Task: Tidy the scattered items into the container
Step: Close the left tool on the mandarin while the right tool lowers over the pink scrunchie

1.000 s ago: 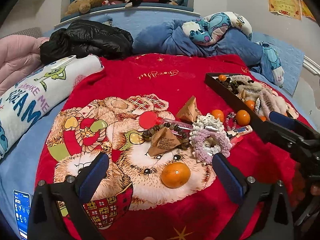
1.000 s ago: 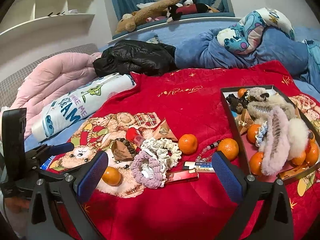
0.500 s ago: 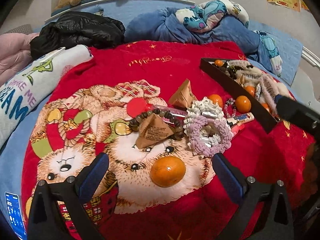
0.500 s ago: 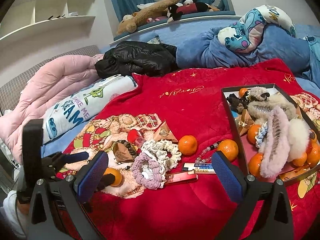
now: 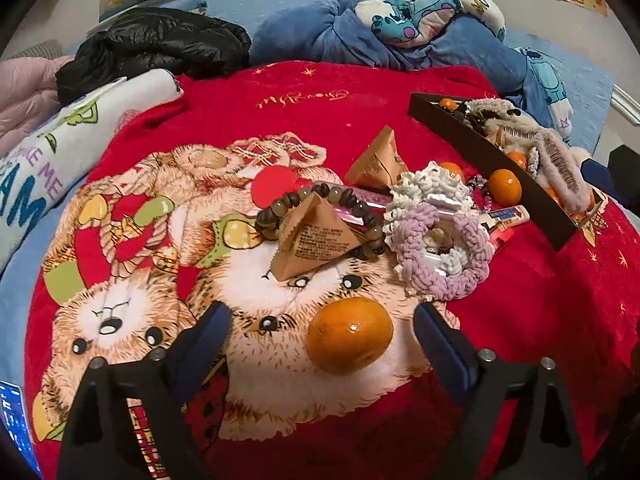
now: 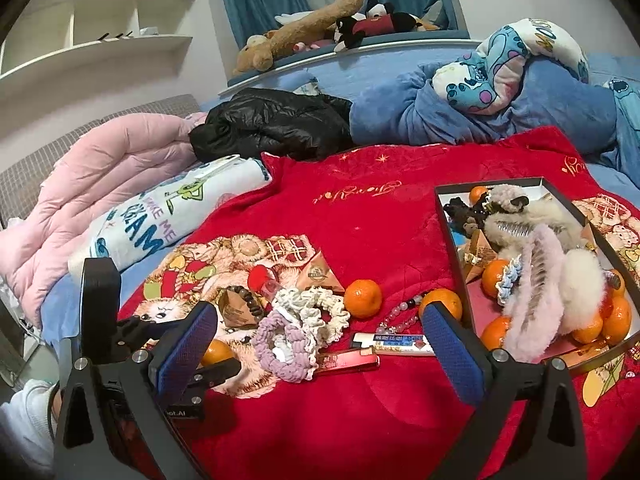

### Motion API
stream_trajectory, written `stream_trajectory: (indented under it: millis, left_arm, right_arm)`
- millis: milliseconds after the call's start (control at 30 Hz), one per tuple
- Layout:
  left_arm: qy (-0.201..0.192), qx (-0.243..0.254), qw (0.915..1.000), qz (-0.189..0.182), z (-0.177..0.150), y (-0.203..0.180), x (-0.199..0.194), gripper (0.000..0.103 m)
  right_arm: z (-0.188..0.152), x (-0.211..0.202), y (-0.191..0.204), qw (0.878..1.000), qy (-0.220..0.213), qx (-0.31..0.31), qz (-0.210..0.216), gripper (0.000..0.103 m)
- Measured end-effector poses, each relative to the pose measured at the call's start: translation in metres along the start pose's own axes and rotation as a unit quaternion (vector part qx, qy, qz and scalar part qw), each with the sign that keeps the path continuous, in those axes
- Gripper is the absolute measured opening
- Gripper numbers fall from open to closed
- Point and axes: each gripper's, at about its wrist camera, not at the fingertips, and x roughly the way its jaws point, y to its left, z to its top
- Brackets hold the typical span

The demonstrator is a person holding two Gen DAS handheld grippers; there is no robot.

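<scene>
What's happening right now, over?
Left claw open, closing around loose tangerine. Right claw open, empty. Box half filled; nothing blocking.

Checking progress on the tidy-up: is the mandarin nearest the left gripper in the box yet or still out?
Out. The mandarin lies on the red blanket, between the open left gripper's fingers, untouched; the box sits apart.

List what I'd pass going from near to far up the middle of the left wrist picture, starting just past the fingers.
orange mandarin → tan triangular packet inside the brown bead bracelet → red round cap → gold lettering on the red blanket → black jacket
</scene>
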Motion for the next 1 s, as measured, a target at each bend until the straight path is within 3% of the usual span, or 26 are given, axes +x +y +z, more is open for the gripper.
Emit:
stream_trajectory:
  millis: [100, 267, 333, 633, 833, 1000]
  left_arm:
    - [0.003, 0.004, 1.0000, -0.006, -0.002, -0.002, 0.002, 0.079]
    - [0.006, 0.018, 0.9996, 0.019, -0.004, -0.007, 0.005, 0.058]
    - [0.006, 0.015, 0.9999, -0.002, -0.004, -0.006, 0.004, 0.041]
    - [-0.007, 0.007, 0.9998, -0.015, -0.008, -0.004, -0.005, 0.041]
    - [-0.019, 0.013, 0.9995, -0.023, -0.013, -0.004, -0.017, 0.041]
    - [-0.015, 0.010, 0.9997, -0.017, -0.018, 0.001, -0.018, 0.041]
  right_arm:
    - [-0.002, 0.004, -0.001, 1.000, 0.010, -0.002, -0.007, 0.100]
    - [-0.007, 0.016, -0.005, 0.999, 0.034, 0.003, -0.007, 0.089]
    - [-0.009, 0.019, -0.007, 0.999, 0.042, 0.010, 0.004, 0.085]
    - [-0.016, 0.030, 0.002, 0.997, 0.067, 0.007, 0.038, 0.065]
    - [-0.027, 0.046, 0.007, 0.997, 0.078, -0.011, 0.010, 0.051]
    - [-0.031, 0.054, 0.009, 0.996, 0.091, -0.009, 0.025, 0.047]
